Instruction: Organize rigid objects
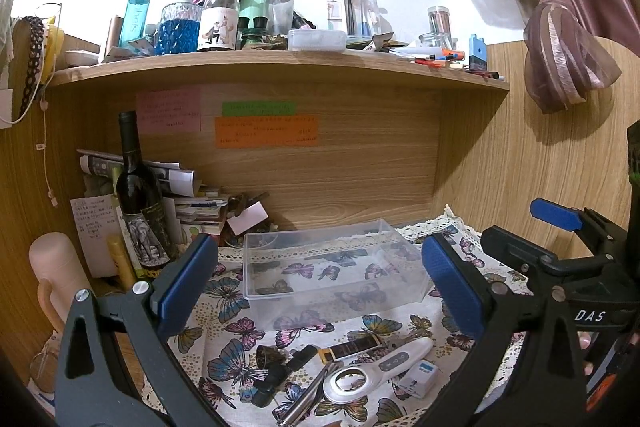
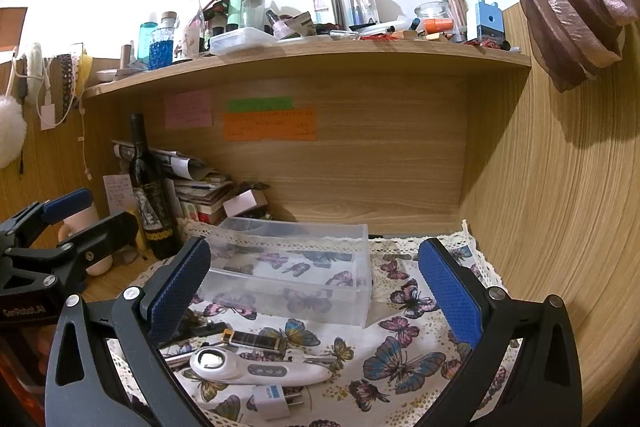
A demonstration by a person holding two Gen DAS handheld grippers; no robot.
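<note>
A clear plastic box (image 1: 332,267) (image 2: 292,267) stands empty on the butterfly cloth (image 1: 224,351) (image 2: 404,359). In front of it lie small rigid objects: a white handheld device with a round lens (image 1: 376,367) (image 2: 248,367), a dark lighter (image 1: 352,347) (image 2: 256,341), a white plug adapter (image 1: 420,379) (image 2: 276,401), black clips (image 1: 276,371), a metal pen (image 1: 308,399) and keys (image 2: 312,357). My left gripper (image 1: 320,283) is open and empty above them. My right gripper (image 2: 316,287) is open and empty, to the right of the left one (image 2: 76,223).
A dark wine bottle (image 1: 140,195) (image 2: 152,195), stacked papers (image 1: 188,195) and a pink flask (image 1: 56,267) crowd the back left. A cluttered shelf (image 1: 280,67) (image 2: 304,59) hangs overhead. A wooden wall (image 2: 560,227) closes the right side. A curtain (image 1: 568,39) hangs at upper right.
</note>
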